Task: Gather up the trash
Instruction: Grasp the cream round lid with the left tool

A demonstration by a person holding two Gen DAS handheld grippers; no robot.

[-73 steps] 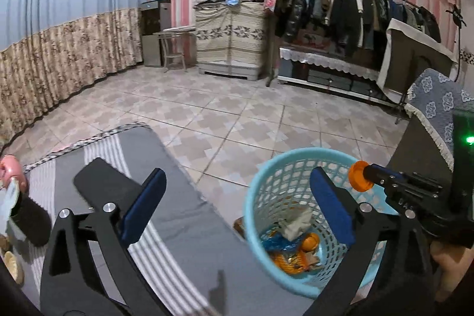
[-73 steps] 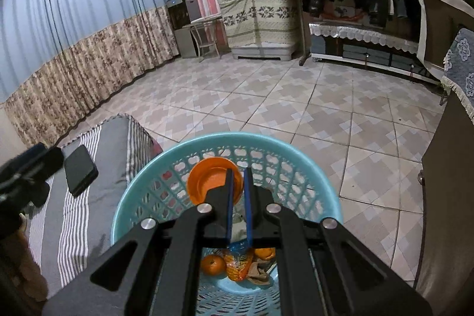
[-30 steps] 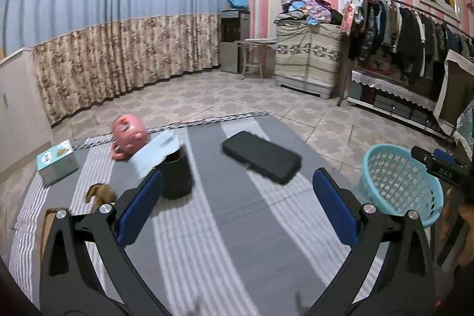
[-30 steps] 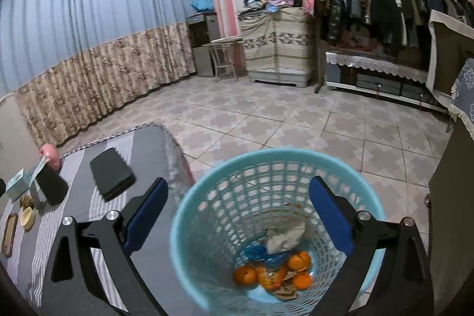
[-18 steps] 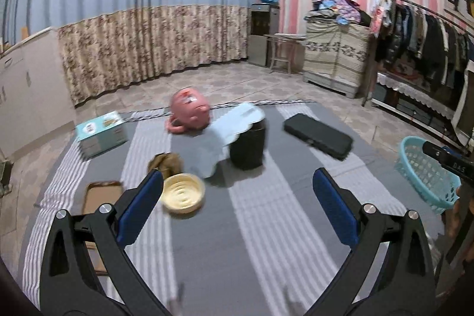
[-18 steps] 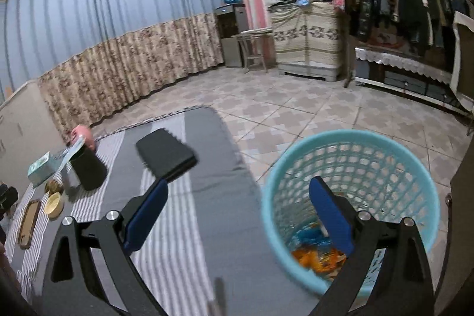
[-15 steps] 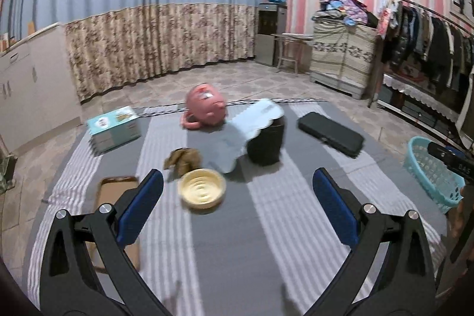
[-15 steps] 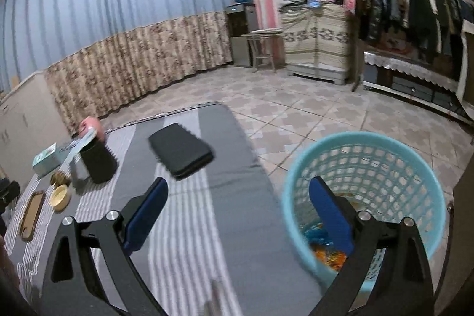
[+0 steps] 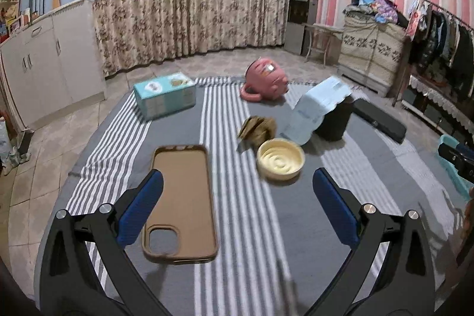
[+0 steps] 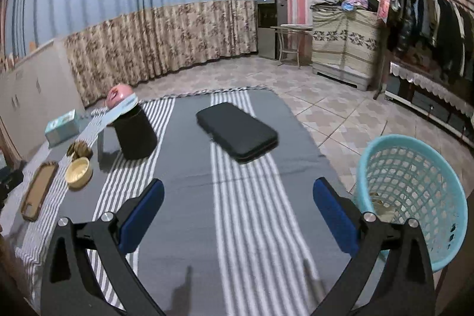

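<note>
Both the left tongs (image 9: 237,208) and right tongs (image 10: 237,209) gape wide, empty. The crumpled brown wrapper (image 9: 257,128) lies beyond the yellow bowl (image 9: 280,158): probably light, soft; pinch its crest. Basket (image 10: 411,197) stands right.

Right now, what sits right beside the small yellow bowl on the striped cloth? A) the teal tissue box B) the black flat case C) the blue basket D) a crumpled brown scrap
D: in the left wrist view the crumpled brown scrap lies just behind the yellow bowl, nearly touching it, while the tissue box, the black case and the blue basket are all well apart from it.
</note>
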